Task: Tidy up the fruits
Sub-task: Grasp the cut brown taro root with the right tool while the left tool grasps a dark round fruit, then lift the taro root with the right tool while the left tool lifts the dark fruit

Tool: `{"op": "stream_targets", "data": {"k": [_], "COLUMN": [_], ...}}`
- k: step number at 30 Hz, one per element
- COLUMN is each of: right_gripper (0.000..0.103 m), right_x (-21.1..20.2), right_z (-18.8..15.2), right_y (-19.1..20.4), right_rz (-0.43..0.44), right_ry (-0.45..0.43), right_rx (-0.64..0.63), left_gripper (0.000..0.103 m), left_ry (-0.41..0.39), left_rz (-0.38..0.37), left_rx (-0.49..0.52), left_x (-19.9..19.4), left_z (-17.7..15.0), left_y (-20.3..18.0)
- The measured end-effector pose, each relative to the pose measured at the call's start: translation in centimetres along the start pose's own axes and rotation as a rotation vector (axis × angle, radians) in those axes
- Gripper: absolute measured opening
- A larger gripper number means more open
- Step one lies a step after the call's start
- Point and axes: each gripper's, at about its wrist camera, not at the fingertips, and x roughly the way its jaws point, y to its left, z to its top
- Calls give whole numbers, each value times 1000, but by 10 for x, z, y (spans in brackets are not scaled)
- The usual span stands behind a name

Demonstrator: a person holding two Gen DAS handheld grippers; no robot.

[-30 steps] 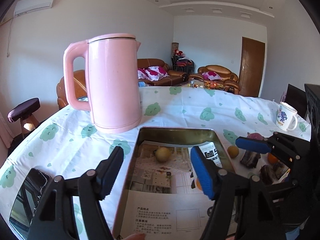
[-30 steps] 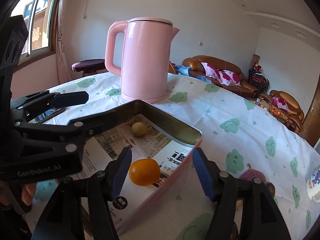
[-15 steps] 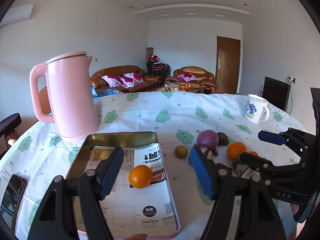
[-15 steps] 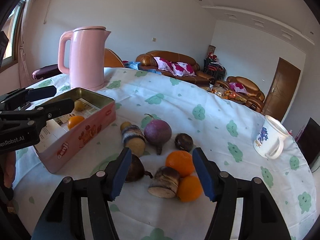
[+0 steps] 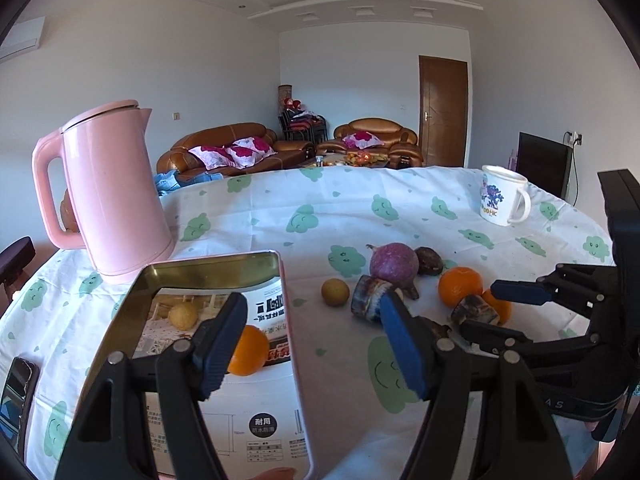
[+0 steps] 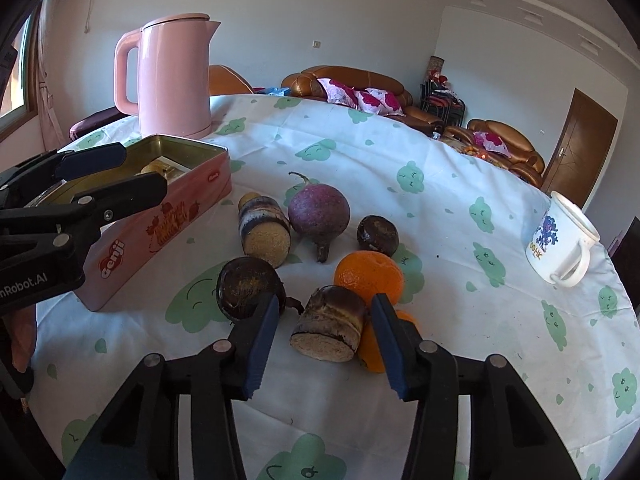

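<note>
Between your right tool's point(image 6: 324, 334) jaws sits a cut, dark-skinned stub point(image 6: 329, 323) on the worktop point(image 6: 460, 216); jaws are closing around it, pads not yet pressing, nothing held. Looks like the pick step for the next item. An orange point(image 6: 370, 276) sits just behind the stub, a second orange point(image 6: 374, 344) touches its right side under your right pad, and a dark round root point(image 6: 248, 288) sits just left of your left pad. My read: the next move needs the tool centred on the stub so neither neighbour gets pinched. Right tool pitched down at the pile.

Left tool point(image 5: 312, 344) half open, empty, angled down over the pink tin point(image 5: 298, 360), which already holds an orange point(image 5: 250, 350) and a small yellow fruit point(image 5: 183, 316).
</note>
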Motion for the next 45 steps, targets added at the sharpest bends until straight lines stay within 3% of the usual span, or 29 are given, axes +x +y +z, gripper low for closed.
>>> {"op": "stream_targets", "data": {"k": [18,23,29,37,42,45], "right_gripper": [39,39,39,39,39,39], "right_x": [17,0,-18,-26,-26,-27], "right_z": [-2,-2,-3,-6,-7,-8], "right_y": [3,1,-26,-43,-43,-43], "right_rz": [-2,-31,-19,-18,-17,-21], "right_ry": [102,14,-89,-140,-141,-139], "right_rx": [-21,-4,131,219,224,221], "left_gripper": [72,72,72,71,62,47], "left_ry": [15,20,60,185,241,297], "left_rz": [-12,-17,-53,-142,-163,-182], "left_rx": [22,29,63,96,121,125], "left_x": [3,5,14,41,51,61], "left_z": [1,1,2,3,0,-2], "left_y": [-9,-11,-31,-60,-71,-74]}}
